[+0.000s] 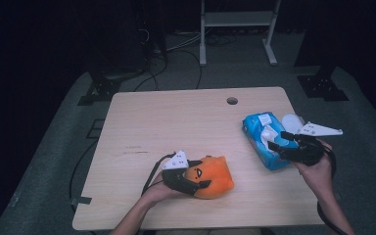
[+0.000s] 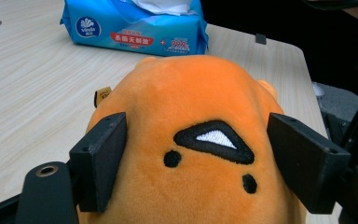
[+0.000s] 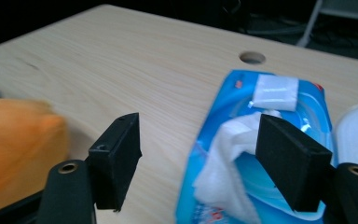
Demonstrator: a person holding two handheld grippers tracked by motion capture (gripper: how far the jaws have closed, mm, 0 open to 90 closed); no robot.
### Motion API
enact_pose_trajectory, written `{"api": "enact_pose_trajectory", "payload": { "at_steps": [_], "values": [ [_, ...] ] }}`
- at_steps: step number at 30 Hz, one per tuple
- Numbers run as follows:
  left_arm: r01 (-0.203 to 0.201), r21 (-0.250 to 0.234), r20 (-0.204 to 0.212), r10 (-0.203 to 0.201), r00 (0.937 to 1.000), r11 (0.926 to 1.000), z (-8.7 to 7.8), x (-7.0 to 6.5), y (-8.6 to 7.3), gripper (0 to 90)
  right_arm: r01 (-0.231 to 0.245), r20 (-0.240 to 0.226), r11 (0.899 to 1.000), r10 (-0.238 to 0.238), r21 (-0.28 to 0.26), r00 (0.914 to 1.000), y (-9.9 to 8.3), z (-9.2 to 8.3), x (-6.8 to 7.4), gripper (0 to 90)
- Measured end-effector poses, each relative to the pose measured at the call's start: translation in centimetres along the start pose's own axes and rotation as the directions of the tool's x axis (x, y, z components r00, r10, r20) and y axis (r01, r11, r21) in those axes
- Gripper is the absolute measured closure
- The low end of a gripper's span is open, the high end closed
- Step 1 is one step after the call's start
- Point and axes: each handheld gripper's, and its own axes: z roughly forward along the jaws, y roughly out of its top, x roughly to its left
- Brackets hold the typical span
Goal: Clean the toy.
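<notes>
An orange plush toy (image 1: pixel 216 177) with a black-and-white stitched eye lies on the near middle of the wooden table (image 1: pixel 176 122). My left gripper (image 1: pixel 199 175) is shut on it, a jaw pressing into each side (image 2: pixel 191 88). A blue pack of wet wipes (image 1: pixel 262 142) lies at the right with its flap peeled back and a white wipe (image 3: pixel 223 144) sticking out. My right gripper (image 1: pixel 278 139) hovers open over the pack's near end. In the right gripper view (image 3: pixel 200 140), one jaw is beside the pack and the other above it, holding nothing.
A white rounded lid (image 1: pixel 291 121) rests just right of the pack, near the table's right edge. A cable hole (image 1: pixel 232 101) sits at the far middle. Beyond the table are a white metal frame (image 1: pixel 237 19) and cables on dark floor.
</notes>
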Motion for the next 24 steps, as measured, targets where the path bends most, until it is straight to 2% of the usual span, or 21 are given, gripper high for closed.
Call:
{"api": "enact_pose_trajectory", "payload": {
  "at_steps": [5, 7, 9, 10, 12, 14, 17, 20, 24],
  "values": [
    [-0.004, 0.003, 0.002, 0.004, 1.0000, 1.0000, 0.0, 0.0, 0.0, 21.5, -0.041, 0.054, 0.996, 0.037, 0.083, 0.9978, -0.4, 2.9, -1.3, 36.9],
    [-0.005, 0.002, 0.001, 0.005, 1.0000, 1.0000, 0.1, -0.1, 0.0, 20.9, -0.052, 0.071, 0.991, 0.044, 0.124, 0.9965, -0.5, 3.8, -1.5, 46.3],
    [-0.010, 0.004, 0.001, 0.010, 0.9999, 0.9999, 0.1, -0.1, 0.1, 20.5, -0.101, 0.072, 0.980, 0.090, 0.169, 0.9933, -0.6, 4.6, -1.8, 62.1],
    [-0.011, 0.004, 0.001, 0.011, 0.9999, 0.9999, 0.1, -0.1, 0.1, 20.3, -0.124, 0.073, 0.974, 0.112, 0.187, 0.9910, -0.7, 4.9, -1.9, 65.9],
    [-0.011, 0.002, 0.002, 0.011, 0.9999, 0.9999, 0.1, -0.1, 0.0, 20.2, -0.134, 0.077, 0.971, 0.120, 0.198, 0.9897, -0.6, 5.1, -1.9, 77.0],
    [-0.008, -0.003, 0.004, 0.008, 1.0000, 1.0000, 0.1, -0.1, 0.0, 20.1, -0.148, 0.075, 0.971, 0.137, 0.186, 0.9878, -0.3, 5.0, -2.0, 84.2],
    [-0.007, -0.009, 0.008, 0.007, 0.9999, 0.9999, 0.1, 0.0, -0.1, 19.9, -0.171, 0.046, 0.973, 0.165, 0.152, 0.9851, 0.4, 4.3, -2.2, 86.5],
    [-0.007, -0.011, 0.007, 0.007, 0.9999, 0.9999, 0.1, 0.0, -0.2, 19.9, -0.161, 0.021, 0.980, 0.160, 0.115, 0.9869, 1.7, 3.2, -1.9, 86.9],
    [-0.009, -0.016, 0.005, 0.009, 1.0000, 0.9998, 0.1, 0.0, -0.2, 19.7, -0.119, -0.019, 0.992, 0.120, 0.042, 0.9926, 3.6, 1.1, -0.7, 86.9]
  ]
}}
